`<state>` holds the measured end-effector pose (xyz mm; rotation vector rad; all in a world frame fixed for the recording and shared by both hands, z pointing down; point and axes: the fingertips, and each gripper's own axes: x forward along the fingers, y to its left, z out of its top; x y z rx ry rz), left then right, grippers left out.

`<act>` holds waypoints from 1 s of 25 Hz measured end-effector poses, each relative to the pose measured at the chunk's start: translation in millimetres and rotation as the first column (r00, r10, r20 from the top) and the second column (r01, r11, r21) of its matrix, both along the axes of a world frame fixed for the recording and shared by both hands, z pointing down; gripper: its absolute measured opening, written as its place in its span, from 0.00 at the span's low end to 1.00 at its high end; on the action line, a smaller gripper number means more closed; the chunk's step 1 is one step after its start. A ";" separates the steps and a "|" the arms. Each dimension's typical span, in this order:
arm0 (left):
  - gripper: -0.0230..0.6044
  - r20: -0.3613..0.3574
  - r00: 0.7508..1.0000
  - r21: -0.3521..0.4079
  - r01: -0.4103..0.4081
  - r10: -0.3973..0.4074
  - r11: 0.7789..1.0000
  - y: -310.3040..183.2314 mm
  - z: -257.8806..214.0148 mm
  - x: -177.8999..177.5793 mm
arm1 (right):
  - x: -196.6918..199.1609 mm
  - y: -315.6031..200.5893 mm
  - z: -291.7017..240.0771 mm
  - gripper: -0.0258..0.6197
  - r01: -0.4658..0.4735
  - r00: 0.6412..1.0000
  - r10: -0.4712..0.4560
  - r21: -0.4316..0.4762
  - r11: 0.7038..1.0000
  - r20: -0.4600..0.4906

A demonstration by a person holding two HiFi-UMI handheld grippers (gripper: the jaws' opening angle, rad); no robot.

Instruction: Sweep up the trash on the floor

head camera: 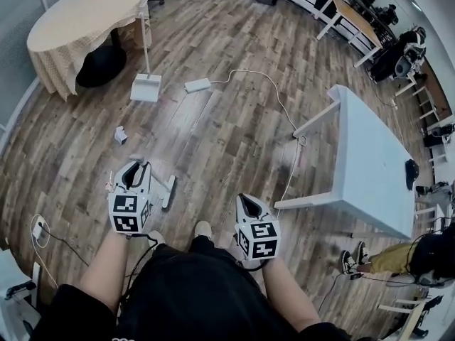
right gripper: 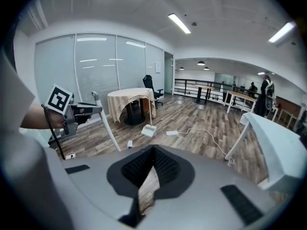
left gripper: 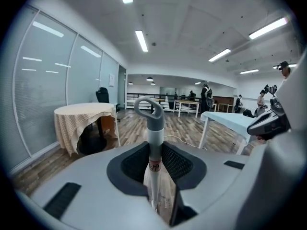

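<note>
My left gripper [head camera: 134,172] is shut on the upper end of a white broom handle [left gripper: 154,143] with a grey loop on top. The broom's head [head camera: 169,192] rests on the wood floor just right of that gripper. In the right gripper view the handle [right gripper: 108,126] slants down from the left gripper [right gripper: 72,111]. A crumpled white scrap of trash [head camera: 121,135] [right gripper: 129,144] lies ahead of the broom. Farther off, a white long-handled dustpan [head camera: 146,88] [right gripper: 147,130] stands on the floor. My right gripper [head camera: 246,203] [right gripper: 153,152] is shut and holds nothing.
A round table with a checked cloth [head camera: 85,27] stands at the far left behind the dustpan. A white power strip [head camera: 197,85] and its cable [head camera: 274,91] cross the floor towards a long white table [head camera: 373,165] on the right. A person's legs [head camera: 377,260] show beyond it.
</note>
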<state>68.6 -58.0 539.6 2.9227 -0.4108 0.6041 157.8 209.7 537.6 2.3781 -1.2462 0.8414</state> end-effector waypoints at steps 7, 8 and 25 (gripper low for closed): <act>0.18 0.023 0.995 0.017 0.099 -0.100 0.995 -53.7 1.8 -42.6 | -15.5 -29.2 -1.4 0.06 0.069 0.998 -0.069 -0.002 0.998 -0.010; 0.18 0.026 0.993 0.019 0.114 -0.114 0.993 -60.7 1.9 -48.3 | -17.3 -34.0 -1.4 0.06 0.076 0.997 -0.076 -0.002 0.997 -0.011; 0.18 0.046 0.968 0.046 0.245 -0.247 0.968 -147.3 2.0 -124.8 | -51.0 -131.2 -6.7 0.06 0.200 0.980 -0.199 0.056 0.978 -0.031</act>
